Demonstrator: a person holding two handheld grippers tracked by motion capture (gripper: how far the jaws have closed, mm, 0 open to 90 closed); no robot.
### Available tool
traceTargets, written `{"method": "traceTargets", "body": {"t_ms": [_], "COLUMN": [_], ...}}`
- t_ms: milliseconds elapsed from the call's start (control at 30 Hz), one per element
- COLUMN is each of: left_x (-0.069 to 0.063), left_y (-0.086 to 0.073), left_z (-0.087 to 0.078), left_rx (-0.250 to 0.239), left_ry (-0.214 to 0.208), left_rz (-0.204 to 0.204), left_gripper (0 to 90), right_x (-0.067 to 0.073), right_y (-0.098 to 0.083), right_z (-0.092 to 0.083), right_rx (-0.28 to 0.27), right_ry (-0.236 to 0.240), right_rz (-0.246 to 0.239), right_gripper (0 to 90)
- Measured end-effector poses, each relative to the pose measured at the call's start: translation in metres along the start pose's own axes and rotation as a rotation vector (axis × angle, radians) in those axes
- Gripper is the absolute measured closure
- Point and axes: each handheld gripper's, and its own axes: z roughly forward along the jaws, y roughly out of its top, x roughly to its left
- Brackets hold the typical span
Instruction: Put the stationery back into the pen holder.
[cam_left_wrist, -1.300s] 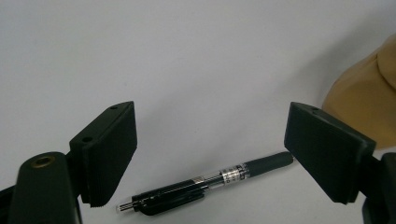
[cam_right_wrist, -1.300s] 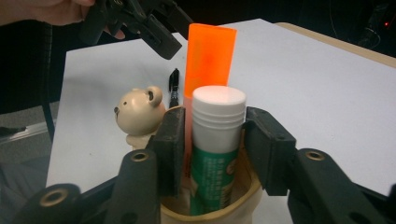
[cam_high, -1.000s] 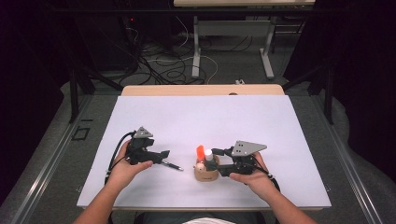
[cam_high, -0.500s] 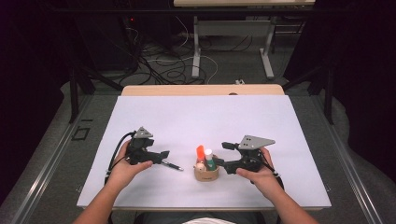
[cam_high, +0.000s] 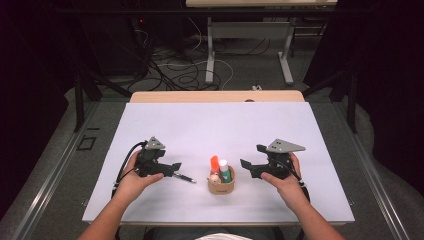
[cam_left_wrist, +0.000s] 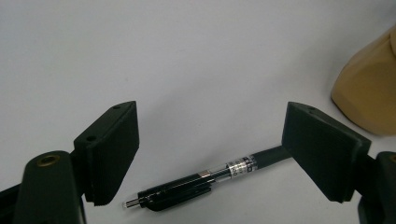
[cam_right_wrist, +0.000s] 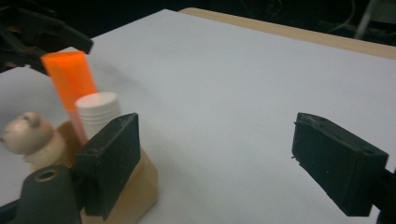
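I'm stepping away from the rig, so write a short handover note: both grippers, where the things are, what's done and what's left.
Left gripper: open, jaws straddling the black pen lying on the white table, not gripped.
Right gripper: jaws have just been opening, nothing between them, beside the tan holder.
Done: orange marker, white-capped tube and a round-headed piece stand in the holder.
Left: probably the pen into the holder.

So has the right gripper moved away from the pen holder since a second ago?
Yes. The right gripper has drawn off to the right of the tan holder, which it was against before. Its fingers have just been opening, with nothing between them.
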Motion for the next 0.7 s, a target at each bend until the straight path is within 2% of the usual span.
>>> {"method": "traceTargets", "body": {"t_ms": [167,233,267,400,467,533,633,700], "left_x": [-0.006,-0.008,-0.010,-0.014,-0.016,-0.016,-0.018,-0.021], "left_y": [0.003,0.006,0.007,0.014,0.017,0.020,0.023,0.024], "left_z": [0.002,0.002,0.004,0.002,0.000,-0.002,-0.005,-0.007], "left_rx": [0.040,0.075,0.072,0.115,0.144,0.176,0.191,0.204], "left_ry": [0.002,-0.006,0.005,-0.012,-0.006,0.001,-0.015,-0.003], "left_rz": [0.074,0.128,0.151,0.226,0.282,0.333,0.381,0.413], "left_gripper": [22.0,25.2,26.3,27.8,29.2,34.1,35.7,35.8], "right_x": [-0.007,-0.010,-0.011,-0.015,-0.016,-0.018,-0.019,-0.019], "right_y": [-0.004,-0.005,-0.005,-0.006,-0.006,-0.007,-0.008,-0.009], "right_z": [-0.001,-0.002,-0.002,-0.004,-0.004,-0.004,-0.004,-0.004], "right_rx": [0.032,0.039,0.040,0.037,0.042,0.044,0.045,0.045], "right_ry": [-0.046,-0.051,-0.059,-0.071,-0.075,-0.072,-0.075,-0.073], "right_rz": [0.067,0.087,0.098,0.117,0.122,0.137,0.151,0.155], "right_gripper": [15.1,15.1,15.1,15.2,15.3,15.4,15.4,15.5]}}
